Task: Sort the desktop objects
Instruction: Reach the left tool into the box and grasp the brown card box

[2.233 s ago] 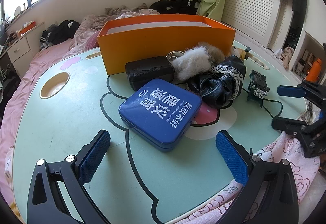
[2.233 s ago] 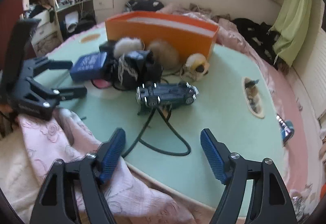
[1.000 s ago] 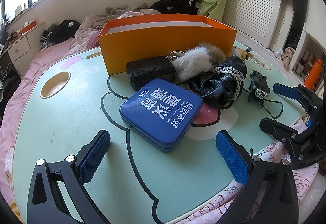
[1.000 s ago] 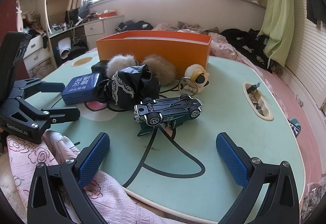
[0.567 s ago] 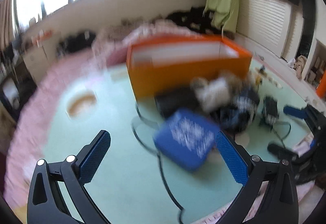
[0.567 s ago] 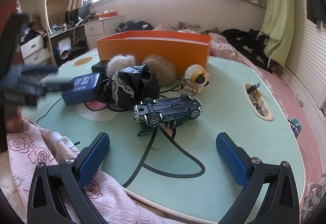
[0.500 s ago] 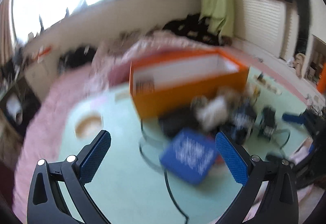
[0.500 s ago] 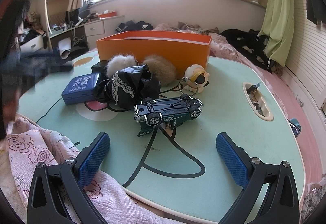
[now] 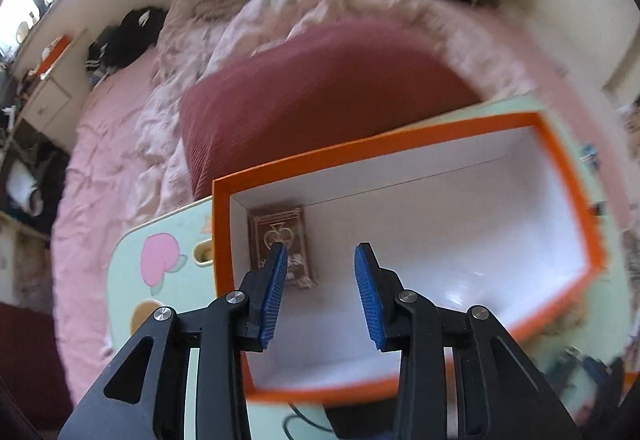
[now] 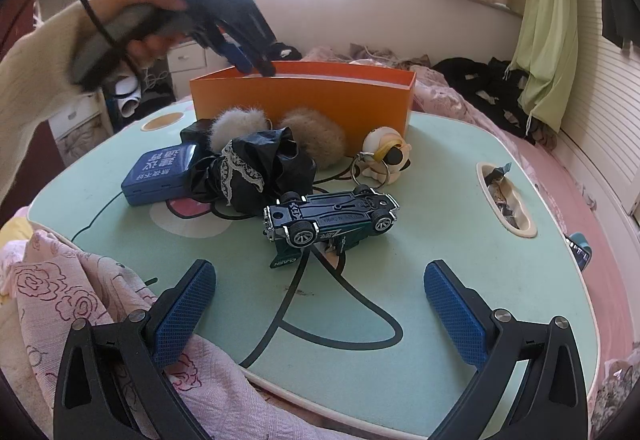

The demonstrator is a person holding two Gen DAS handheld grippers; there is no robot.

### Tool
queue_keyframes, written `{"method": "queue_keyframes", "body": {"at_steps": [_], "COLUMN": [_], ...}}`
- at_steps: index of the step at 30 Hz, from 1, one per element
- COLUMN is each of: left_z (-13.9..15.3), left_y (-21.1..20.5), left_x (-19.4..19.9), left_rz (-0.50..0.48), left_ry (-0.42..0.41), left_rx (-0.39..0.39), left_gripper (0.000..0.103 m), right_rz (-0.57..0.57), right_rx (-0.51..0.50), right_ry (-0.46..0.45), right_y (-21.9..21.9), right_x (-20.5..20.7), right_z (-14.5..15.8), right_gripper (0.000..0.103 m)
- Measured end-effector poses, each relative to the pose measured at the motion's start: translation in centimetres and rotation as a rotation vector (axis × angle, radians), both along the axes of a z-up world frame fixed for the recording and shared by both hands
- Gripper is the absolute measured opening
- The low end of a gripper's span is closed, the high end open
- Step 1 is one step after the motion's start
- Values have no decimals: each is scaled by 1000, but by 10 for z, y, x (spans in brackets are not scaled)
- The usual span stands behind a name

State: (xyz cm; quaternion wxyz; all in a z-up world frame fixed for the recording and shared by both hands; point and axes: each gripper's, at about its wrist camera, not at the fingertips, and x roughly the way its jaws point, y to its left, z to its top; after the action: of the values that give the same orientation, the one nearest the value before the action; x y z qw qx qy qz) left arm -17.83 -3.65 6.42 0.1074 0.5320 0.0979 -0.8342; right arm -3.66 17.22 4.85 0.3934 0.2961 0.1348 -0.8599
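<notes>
L gripper point(image 9: 320, 272) tilted steeply over orange box point(image 9: 420, 136), jaws closing, empty; R gripper point(image 10: 316, 304) wide open.

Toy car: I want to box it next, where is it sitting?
In the right wrist view the toy car lies tipped over mid-table, just in front of the black lace-trimmed bundle and below the keychain figure.
</notes>
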Motion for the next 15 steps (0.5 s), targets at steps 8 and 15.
{"method": "queue_keyframes", "body": {"at_steps": [8,15], "left_z": [-9,32], "left_y": [11,-4], "left_x": [-9,9], "left_rz": [-138,-44], "left_ry": [44,126], "left_rx": [293,138], "left_gripper": [36,37], "right_rz": [3,2], "right_rx": [-7,-8], "right_ry": [3,4], "right_y": [-9,-8], "right_x": [0,0], "right_z": [4,5], "right_gripper": [103,103]}}
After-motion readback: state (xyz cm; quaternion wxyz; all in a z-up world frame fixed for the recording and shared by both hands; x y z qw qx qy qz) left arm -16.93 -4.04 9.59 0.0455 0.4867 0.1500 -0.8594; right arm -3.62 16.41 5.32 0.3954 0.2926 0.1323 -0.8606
